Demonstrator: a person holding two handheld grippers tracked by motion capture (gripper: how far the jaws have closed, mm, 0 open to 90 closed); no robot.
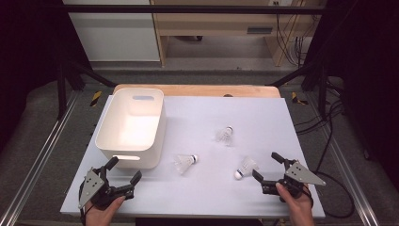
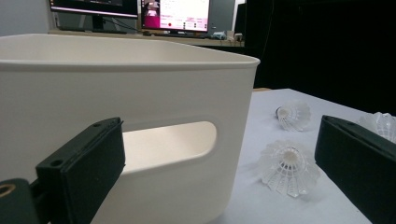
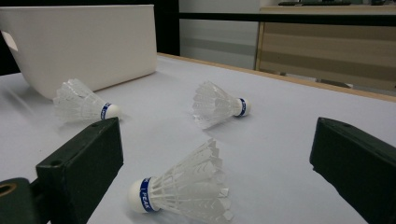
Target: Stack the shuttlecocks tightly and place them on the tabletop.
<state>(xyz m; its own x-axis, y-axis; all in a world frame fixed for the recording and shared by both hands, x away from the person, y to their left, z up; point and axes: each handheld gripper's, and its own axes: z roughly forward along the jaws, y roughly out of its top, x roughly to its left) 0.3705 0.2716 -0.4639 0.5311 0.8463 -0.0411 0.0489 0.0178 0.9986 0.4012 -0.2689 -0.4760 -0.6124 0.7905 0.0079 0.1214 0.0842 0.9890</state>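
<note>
Three white feathered shuttlecocks lie on the white table top [image 1: 263, 113]. One [image 1: 185, 163] [image 2: 289, 168] [image 3: 81, 102] rests near the front right corner of a white plastic bin [image 1: 131, 127] [image 2: 116, 93] [image 3: 84, 42]. Another [image 1: 225, 135] [image 2: 294, 115] [image 3: 219, 105] lies farther back. The third [image 1: 245, 167] [image 3: 184, 191] [image 2: 380, 126] lies just ahead of my right gripper [image 1: 266, 165] [image 3: 217, 158], between its open jaws but untouched. My left gripper [image 1: 125, 168] [image 2: 219, 154] is open and holds nothing, facing the bin's front wall with its handle slot.
A wooden strip [image 1: 197, 89] borders the table's far edge. Black frame rails and cables run along both sides. The bin holds nothing that I can see. Bare table top lies between the two grippers at the front edge.
</note>
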